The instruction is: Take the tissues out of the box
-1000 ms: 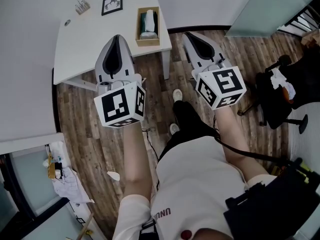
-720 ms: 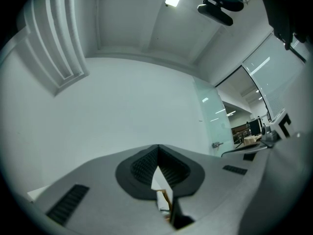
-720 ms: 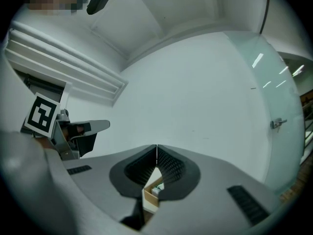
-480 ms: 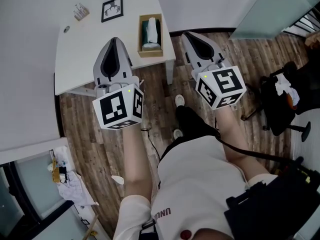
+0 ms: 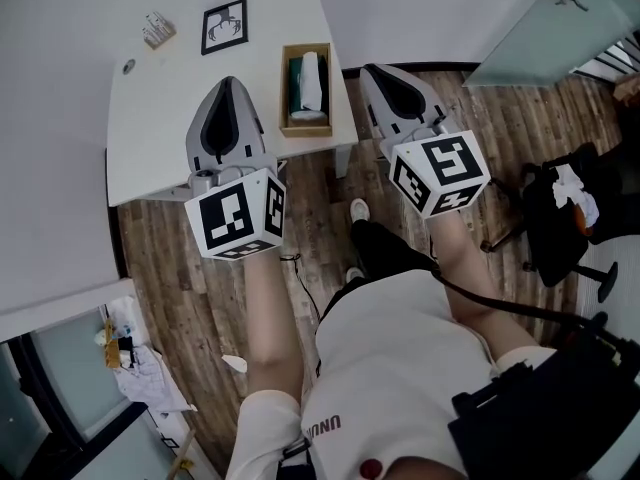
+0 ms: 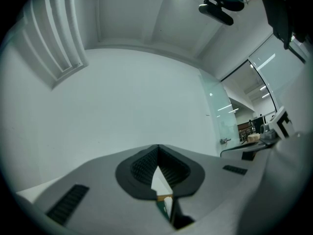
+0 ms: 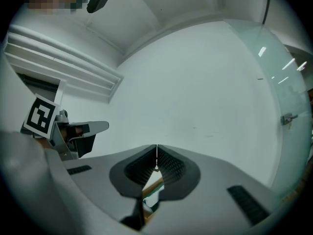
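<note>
Both tongs are closed, tips together, with nothing held. The left tongs point(image 5: 229, 81) hang above the white bench point(image 5: 150, 108); the right tongs point(image 5: 373, 71) hang just beyond its edge, over the wooden floor point(image 5: 200, 268). Between them, at the bench corner, the open box point(image 5: 284, 88) holds the tissues point(image 5: 313, 76).

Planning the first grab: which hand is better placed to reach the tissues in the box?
Right, narrowly. The right tool is shut beside the box, on the side where the white tissues lie; the left tool, also shut, sits slightly farther off.
</note>
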Demonstrator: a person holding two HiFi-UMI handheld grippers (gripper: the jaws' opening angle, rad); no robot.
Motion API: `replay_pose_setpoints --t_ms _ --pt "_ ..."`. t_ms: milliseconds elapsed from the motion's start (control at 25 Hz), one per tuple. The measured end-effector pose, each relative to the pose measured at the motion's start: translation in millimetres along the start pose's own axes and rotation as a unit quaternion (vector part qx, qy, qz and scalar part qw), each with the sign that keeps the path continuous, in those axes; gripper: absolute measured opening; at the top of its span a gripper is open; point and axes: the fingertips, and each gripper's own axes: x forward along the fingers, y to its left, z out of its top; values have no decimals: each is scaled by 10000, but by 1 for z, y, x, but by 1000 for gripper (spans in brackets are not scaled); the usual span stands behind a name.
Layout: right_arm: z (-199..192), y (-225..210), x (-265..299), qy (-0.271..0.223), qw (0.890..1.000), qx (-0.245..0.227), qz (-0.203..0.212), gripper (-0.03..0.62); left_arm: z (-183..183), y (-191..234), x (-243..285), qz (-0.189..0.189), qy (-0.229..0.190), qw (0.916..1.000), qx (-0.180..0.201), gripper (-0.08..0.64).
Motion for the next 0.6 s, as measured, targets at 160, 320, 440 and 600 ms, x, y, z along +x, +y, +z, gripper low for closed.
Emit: replay_pose_setpoints --t_ms 160,320,440,600 --pt "-2 -8 23 29 10000 -10 64 20 -8 7 18 78 77 9999 17 12" --pt "-1 -17 42 39 9999 24 127 20 -13 14 35 152 146 9998 46 12" --pt "-1 -25 55 77 9998 32 171 20 -15 18 47 204 178 9996 60 12" --pt "-2 -37 73 114 9997 81 201 20 -17 22 64 236 189 9995 98 12"
